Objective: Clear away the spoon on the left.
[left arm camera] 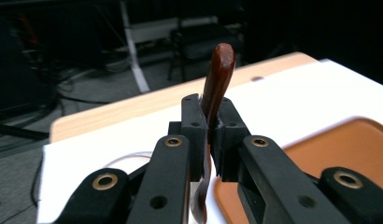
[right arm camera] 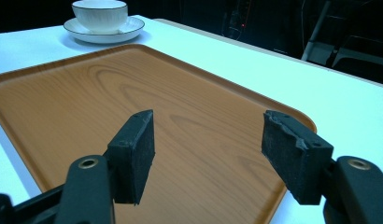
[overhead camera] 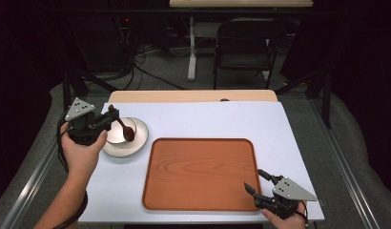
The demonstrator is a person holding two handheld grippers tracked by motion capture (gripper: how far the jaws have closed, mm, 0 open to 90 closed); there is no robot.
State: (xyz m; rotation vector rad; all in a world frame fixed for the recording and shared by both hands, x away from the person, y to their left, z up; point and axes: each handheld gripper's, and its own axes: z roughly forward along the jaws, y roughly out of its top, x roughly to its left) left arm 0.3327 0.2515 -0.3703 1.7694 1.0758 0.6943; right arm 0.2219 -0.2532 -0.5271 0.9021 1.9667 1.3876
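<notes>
My left gripper (overhead camera: 109, 116) is shut on the handle of a dark brown wooden spoon (overhead camera: 126, 131), whose bowl end hangs over a white bowl (overhead camera: 121, 130) on a white saucer (overhead camera: 136, 144) at the table's left. In the left gripper view the spoon (left arm camera: 217, 77) runs up between the closed jaws. My right gripper (overhead camera: 255, 180) stands open at the near right corner of a wooden tray (overhead camera: 199, 172), nothing between its fingers. In the right gripper view my right gripper (right arm camera: 208, 149) hovers over the tray (right arm camera: 133, 93), with the bowl (right arm camera: 100, 15) and saucer (right arm camera: 129, 31) far off.
A white sheet (overhead camera: 217, 119) covers the table, whose bare wooden far edge (overhead camera: 191, 96) shows behind it. Beyond stand a dark folding chair (overhead camera: 245, 45) and a white table leg (overhead camera: 191, 47), with cables on the floor.
</notes>
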